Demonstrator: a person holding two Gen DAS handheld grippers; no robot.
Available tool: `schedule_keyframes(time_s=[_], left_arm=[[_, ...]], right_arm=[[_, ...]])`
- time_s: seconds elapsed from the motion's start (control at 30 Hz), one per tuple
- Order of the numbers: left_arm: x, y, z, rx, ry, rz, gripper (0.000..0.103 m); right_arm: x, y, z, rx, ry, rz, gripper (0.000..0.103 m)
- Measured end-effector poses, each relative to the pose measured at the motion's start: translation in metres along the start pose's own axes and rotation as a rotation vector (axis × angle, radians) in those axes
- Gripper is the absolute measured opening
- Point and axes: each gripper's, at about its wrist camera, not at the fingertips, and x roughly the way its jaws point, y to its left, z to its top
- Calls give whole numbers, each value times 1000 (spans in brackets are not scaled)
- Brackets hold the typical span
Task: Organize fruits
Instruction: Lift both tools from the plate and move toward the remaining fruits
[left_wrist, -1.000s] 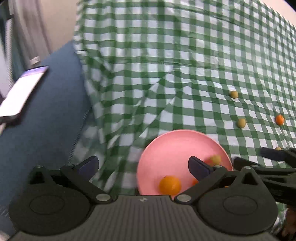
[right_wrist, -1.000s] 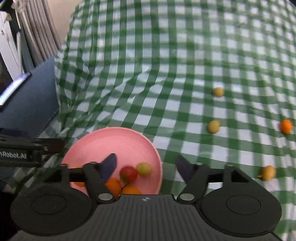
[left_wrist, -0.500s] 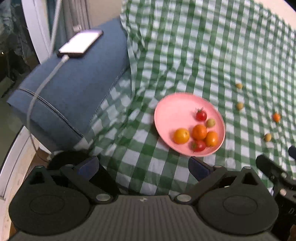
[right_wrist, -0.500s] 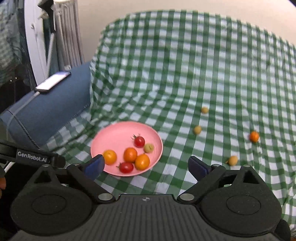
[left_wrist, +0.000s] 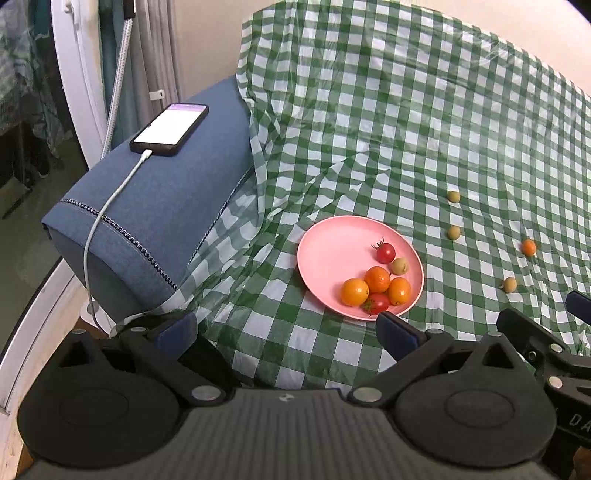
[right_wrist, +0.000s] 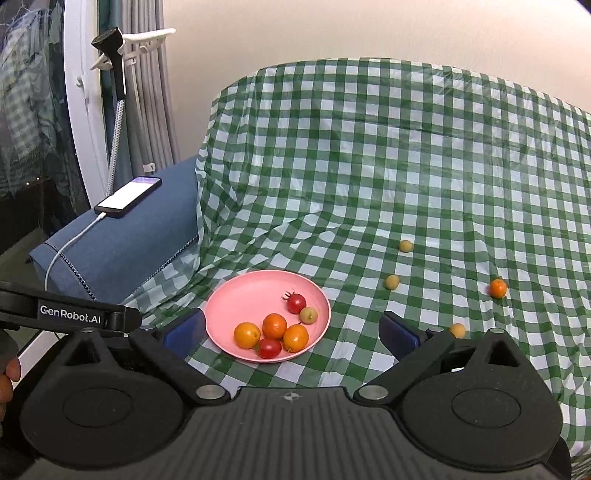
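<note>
On the pink plate (right_wrist: 221, 314) lie six fruits, bunched toward its right half: two red tomatoes (right_wrist: 296, 303), three orange fruits (right_wrist: 274, 325) and one pale green-yellow fruit (right_wrist: 308, 315) touching the upper tomato. Plate sits on the green checked cloth (right_wrist: 369, 166). Loose on the cloth, well apart to the plate's right: three small yellowish fruits (right_wrist: 391, 282) and one orange one (right_wrist: 498, 288); what kind the yellowish ones are is hard to tell, too small. Right gripper (right_wrist: 291, 328) has just been opening; jaws wide, nothing between the pads, plate seen through the gap. Left gripper (left_wrist: 284, 330) likewise wide, nothing held. Left of the cloth, a blue cushioned armrest (left_wrist: 155, 206) carries a phone (left_wrist: 170, 129) with a white cable (left_wrist: 99, 221) plugged in.
</note>
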Motion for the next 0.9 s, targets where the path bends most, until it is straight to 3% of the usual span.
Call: schedule_keyframes(time_s=[0.37, 0.57, 0.67, 0.9], left_arm=[[-1, -2, -1, 13, -1, 20, 103], [5, -11, 7, 42, -6, 29, 103], [15, -22, 16, 56, 15, 18, 103], [59, -75, 49, 124, 81, -60, 103]], right_arm=[[0, -1, -3, 24, 2, 12, 100], [10, -17, -5, 80, 9, -23, 100], [16, -32, -7, 111, 15, -58, 101], [31, -105, -12, 252, 32, -242, 102]])
